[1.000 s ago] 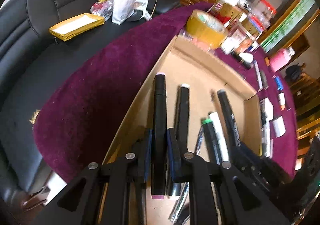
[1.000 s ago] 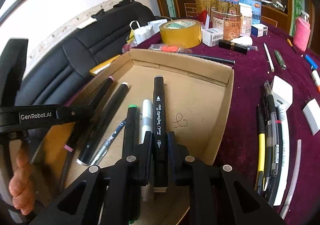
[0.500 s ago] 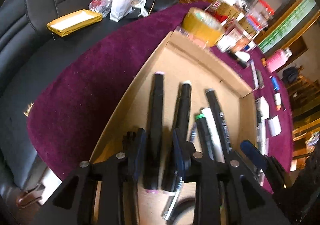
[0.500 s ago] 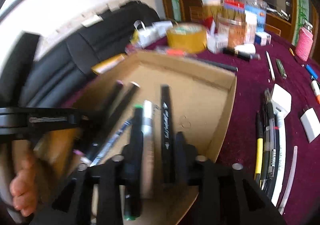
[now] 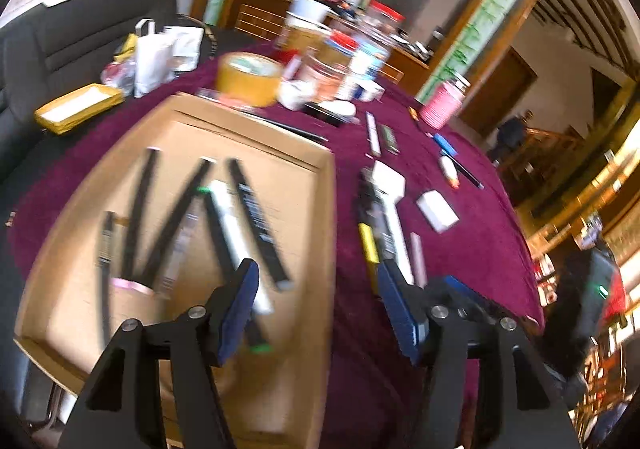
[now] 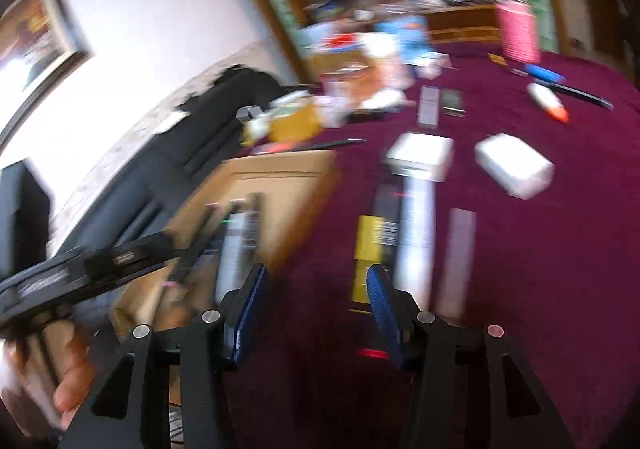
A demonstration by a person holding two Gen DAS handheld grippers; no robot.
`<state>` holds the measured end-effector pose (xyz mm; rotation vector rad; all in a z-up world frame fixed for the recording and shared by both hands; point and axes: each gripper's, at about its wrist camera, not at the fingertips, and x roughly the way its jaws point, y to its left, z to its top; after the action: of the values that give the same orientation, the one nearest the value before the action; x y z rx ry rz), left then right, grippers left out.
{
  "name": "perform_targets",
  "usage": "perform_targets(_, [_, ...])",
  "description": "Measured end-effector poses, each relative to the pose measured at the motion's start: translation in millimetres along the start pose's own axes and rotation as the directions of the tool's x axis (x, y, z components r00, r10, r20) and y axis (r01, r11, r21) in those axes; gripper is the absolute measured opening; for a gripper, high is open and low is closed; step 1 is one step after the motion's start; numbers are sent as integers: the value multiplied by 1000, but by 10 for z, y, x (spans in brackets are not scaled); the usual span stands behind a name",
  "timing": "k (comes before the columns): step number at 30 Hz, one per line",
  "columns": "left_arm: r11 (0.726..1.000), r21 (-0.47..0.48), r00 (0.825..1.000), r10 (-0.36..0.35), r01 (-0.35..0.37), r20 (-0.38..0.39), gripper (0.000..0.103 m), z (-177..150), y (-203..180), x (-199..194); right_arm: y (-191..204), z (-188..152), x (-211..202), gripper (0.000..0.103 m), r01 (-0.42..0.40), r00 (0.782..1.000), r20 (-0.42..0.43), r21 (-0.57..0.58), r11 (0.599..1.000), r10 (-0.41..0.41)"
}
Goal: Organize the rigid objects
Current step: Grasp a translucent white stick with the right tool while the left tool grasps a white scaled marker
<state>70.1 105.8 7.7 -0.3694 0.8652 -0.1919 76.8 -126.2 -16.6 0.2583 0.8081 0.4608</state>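
Now both empty: left gripper (image 5: 320,309) and right gripper (image 6: 312,309) hover with jaws spread wide. Markers (image 5: 224,225) laid side by side inside cardboard tray (image 5: 328,217), tidily sorted; loose pens (image 5: 380,233) waiting just beside it on maroon surface (image 5: 472,249), probably next.

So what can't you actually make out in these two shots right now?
- Left wrist: print on the markers in the box, smeared by motion blur.
- Left wrist: near ends of some markers, hidden behind the open left gripper.
- Right wrist: the pens on the cloth, too blurred to count.
- Right wrist: the box's near part, covered by the other gripper and the right gripper.
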Motion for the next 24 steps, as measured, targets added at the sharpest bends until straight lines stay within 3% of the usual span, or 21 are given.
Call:
perform_targets(5, [998,55,999,-25,26,-35,61,-78,-270,116,-439,16,14,42,143,989,-45,61,988,-140])
perform_targets(7, [998,64,999,-20,22,-38,61,-116,-311,119,-547,3,115,31,170,983,-85,72,983,-164])
perform_targets(9, [998,65,999,-20,23,-41,61,-129,-328,116,-534,-41,189,28,170,980,-118,66,983,-161])
perform_targets(14, [998,63,998,-13,16,-55,61,-160,-350,137,-394,-52,334,23,264,955,-131,-38,964,-267])
perform_targets(16, [998,61,998,-19,22,-57,61,-155,-360,135,-369,-52,348,13,305,941,-132,-67,950,-312])
perform_targets(24, [996,90,996,-22,30,-88,61,-165,-510,249,-586,-128,141,9,313,941,-125,-38,949,-315])
